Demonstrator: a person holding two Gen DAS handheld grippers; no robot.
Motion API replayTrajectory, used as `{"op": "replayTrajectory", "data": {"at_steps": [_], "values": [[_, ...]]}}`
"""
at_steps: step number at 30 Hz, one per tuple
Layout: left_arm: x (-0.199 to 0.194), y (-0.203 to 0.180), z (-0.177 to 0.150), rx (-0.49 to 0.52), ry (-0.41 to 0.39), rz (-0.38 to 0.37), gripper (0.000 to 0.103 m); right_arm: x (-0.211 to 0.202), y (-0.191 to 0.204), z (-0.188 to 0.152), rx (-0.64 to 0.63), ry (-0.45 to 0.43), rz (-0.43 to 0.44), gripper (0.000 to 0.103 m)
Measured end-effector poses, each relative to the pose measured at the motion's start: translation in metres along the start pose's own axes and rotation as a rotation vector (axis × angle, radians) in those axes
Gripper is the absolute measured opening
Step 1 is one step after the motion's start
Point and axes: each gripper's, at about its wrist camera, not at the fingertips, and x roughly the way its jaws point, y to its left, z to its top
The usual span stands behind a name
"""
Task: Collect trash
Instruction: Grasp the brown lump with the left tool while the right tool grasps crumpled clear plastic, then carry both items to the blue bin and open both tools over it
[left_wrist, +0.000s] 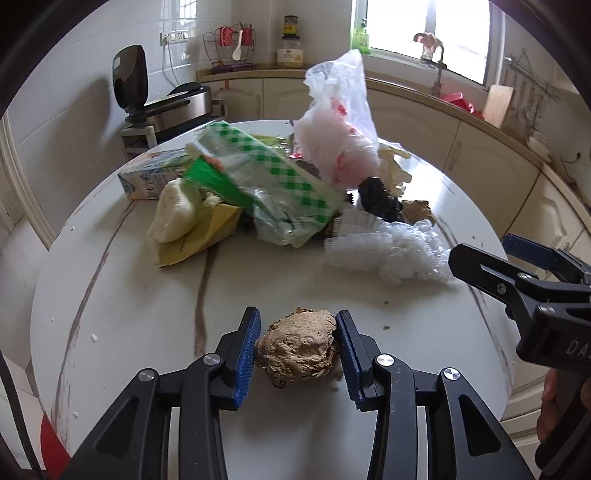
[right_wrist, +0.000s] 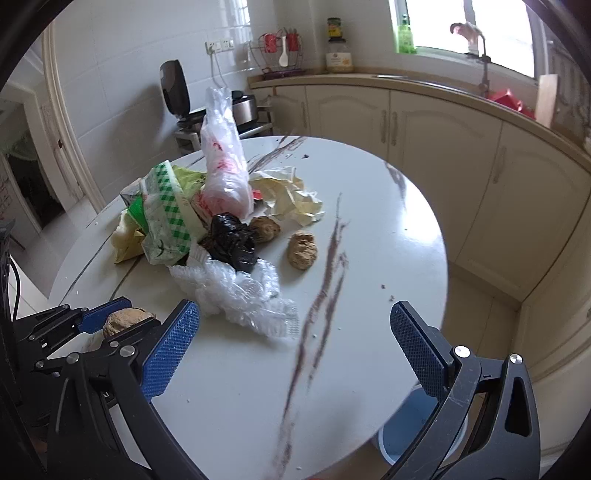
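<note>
Trash lump (left_wrist: 299, 347), brown, clamped between left tongs (left_wrist: 298, 334) near tabletop (left_wrist: 147, 314) front edge. Right tongs (right_wrist: 295, 314) spread apart, holding nothing, over tabletop's near edge beside clear wrap (right_wrist: 236, 291).

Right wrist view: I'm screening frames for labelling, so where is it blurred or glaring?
Right wrist view: table streaks smear near the bottom edge, window glare lies along its far right side; left wrist view: brown lump sharp, window blown out.
</note>
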Motion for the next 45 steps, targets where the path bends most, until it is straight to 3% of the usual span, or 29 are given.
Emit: {"op": "replayTrajectory", "data": {"at_steps": [6,13,15,25,29,32,39,45], "values": [[-0.025,0.029,-0.024,-0.066,-0.008,-0.014,0.037,0.038,0.029,0.012,-0.054,0.087,0.044,0.101],[-0.05,0.026,-0.042,-0.074,-0.018,-0.023,0.037,0.044,0.04,0.007,-0.073,0.093,0.03,0.035],[-0.058,0.021,-0.042,-0.063,-0.028,-0.029,0.037,0.038,0.039,0.001,-0.067,0.085,0.051,0.03],[-0.094,-0.044,-0.029,0.057,-0.086,-0.069,0.037,-0.041,-0.023,-0.033,0.072,-0.045,0.129,0.029],[-0.1,-0.097,-0.022,0.143,-0.096,-0.114,0.037,-0.077,-0.07,-0.046,0.148,-0.122,0.075,0.029],[-0.095,-0.15,-0.019,0.224,-0.086,-0.169,0.037,-0.095,-0.11,-0.062,0.206,-0.144,-0.026,0.029],[-0.043,-0.276,-0.033,0.402,0.023,-0.34,0.037,-0.088,-0.219,-0.134,0.405,-0.046,-0.222,0.029],[0.036,-0.342,-0.057,0.504,0.156,-0.37,0.038,-0.056,-0.282,-0.191,0.537,0.067,-0.275,0.029]]}}
